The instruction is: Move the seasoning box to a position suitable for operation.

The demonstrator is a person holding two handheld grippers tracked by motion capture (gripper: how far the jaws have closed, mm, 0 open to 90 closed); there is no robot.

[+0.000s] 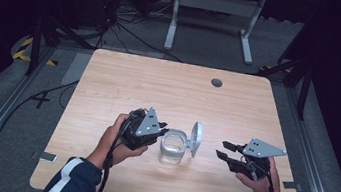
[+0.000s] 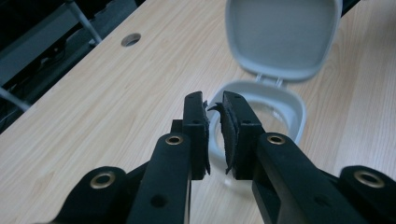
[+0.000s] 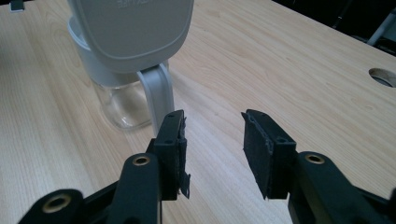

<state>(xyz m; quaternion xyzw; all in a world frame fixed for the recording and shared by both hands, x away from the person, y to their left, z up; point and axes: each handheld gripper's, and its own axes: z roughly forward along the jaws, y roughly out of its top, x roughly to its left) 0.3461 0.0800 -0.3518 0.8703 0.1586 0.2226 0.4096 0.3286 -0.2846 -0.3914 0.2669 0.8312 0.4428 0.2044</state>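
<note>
Jar (image 1: 172, 147) sits mid-tabletop (image 1: 125, 82), lid (image 1: 196, 138) flipped up. Left claw (image 2: 214, 122) clenched on jar's near rim, steadying; right claw (image 3: 212, 142) released, just beside lid. Next, prob.: right pushes lid down w/ left holding firm.

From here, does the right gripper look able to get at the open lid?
Probably yes. The right gripper is open and aimed at the lid, with bare table between them; the left gripper holds the jar's opposite rim.
</note>
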